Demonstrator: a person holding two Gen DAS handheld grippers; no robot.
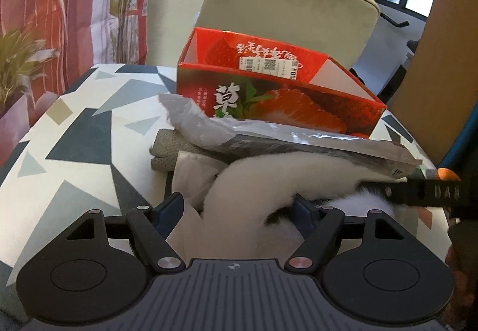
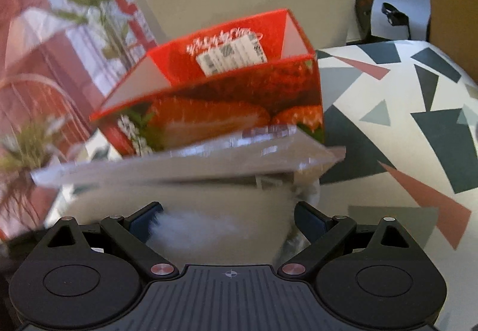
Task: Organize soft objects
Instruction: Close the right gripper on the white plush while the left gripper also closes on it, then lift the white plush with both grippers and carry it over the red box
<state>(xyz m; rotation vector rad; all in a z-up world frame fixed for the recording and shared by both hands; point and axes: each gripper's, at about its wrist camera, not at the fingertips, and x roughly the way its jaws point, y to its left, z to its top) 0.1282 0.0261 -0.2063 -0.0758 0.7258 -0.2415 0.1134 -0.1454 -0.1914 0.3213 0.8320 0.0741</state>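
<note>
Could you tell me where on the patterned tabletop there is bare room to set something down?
Bare tabletop lies left of the strawberry box and the grey folded cloth, and more right of the box. The middle is crowded: a plastic-wrapped packet lies over white fluffy fabric, right in front of both tongs.

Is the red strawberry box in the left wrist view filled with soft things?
No: the red strawberry box stands open and looks empty inside, its bare inner walls showing, while the white furry thing lies in front of it.
</note>
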